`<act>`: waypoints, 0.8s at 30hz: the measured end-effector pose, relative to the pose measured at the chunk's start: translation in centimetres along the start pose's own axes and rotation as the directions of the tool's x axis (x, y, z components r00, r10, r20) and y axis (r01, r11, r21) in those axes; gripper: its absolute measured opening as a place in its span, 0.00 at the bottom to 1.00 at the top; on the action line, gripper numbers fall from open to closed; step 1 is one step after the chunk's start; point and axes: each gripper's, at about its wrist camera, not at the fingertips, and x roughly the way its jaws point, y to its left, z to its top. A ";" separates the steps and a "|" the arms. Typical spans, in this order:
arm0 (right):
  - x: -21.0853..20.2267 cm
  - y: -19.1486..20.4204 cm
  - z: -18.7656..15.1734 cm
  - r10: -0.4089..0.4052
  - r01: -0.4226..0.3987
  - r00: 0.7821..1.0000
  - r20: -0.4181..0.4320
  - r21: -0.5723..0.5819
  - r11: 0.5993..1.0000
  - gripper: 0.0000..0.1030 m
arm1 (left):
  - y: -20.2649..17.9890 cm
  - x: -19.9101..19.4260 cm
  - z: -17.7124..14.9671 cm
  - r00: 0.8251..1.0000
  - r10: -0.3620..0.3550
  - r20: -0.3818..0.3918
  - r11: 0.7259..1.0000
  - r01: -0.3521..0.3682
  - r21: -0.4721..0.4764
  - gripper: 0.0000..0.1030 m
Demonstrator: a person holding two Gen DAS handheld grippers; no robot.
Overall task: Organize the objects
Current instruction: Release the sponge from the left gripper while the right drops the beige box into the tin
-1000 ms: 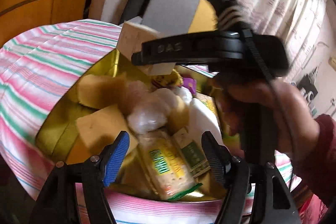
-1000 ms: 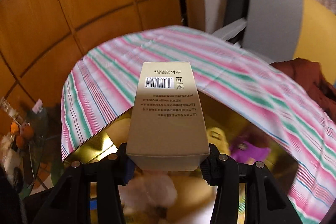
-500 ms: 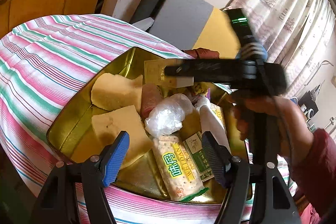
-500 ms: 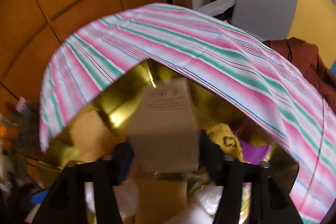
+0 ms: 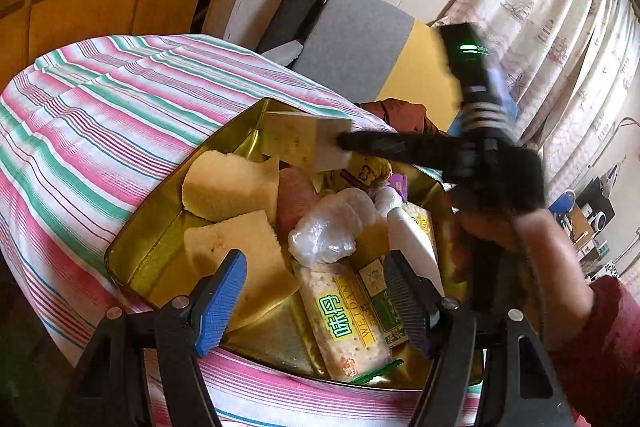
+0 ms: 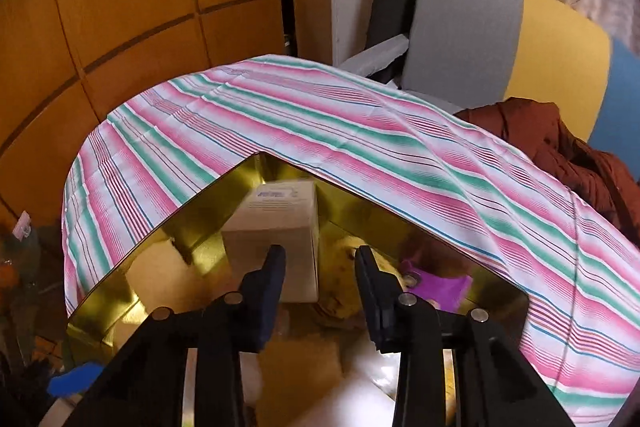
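Note:
A gold tin tray (image 5: 160, 227) on the striped tablecloth holds yellow sponges (image 5: 228, 183), a clear plastic bag (image 5: 324, 227), a cracker packet (image 5: 344, 315) and other packets. A beige carton (image 5: 304, 143) lies in the tray's far corner; it also shows in the right wrist view (image 6: 280, 231). My right gripper (image 6: 320, 267) is open just behind the carton, which sits left of the gap and free of the pads. My left gripper (image 5: 316, 291) is open and empty above the tray's near edge.
The striped tablecloth (image 6: 320, 123) covers the table beyond the tray (image 6: 132, 291). A red-brown garment (image 6: 560, 147) lies at the right. Grey and yellow foam boards (image 6: 464, 31) lean on the wall behind. Wooden panels stand at the left.
My right gripper lowered the beige carton into the tray's far corner and let go of it; its jaws now stand open. My left gripper stayed open over the tray.

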 end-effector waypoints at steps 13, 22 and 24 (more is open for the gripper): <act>-5.0 0.1 -3.7 0.039 -0.045 0.998 0.053 0.116 0.992 0.78 | 0.0 -1.3 0.0 1.000 0.020 -0.013 0.999 -0.021 -0.037 0.70; -9.5 -0.7 -7.2 -0.058 0.052 0.998 0.025 0.193 0.980 1.00 | -1.7 -2.2 -0.3 0.986 0.160 -0.042 0.987 -0.158 0.033 0.70; -10.3 -0.7 -7.7 -0.081 0.075 0.996 0.024 0.198 0.977 1.00 | -2.0 -2.4 -0.3 0.981 0.188 -0.049 0.981 -0.186 0.046 0.70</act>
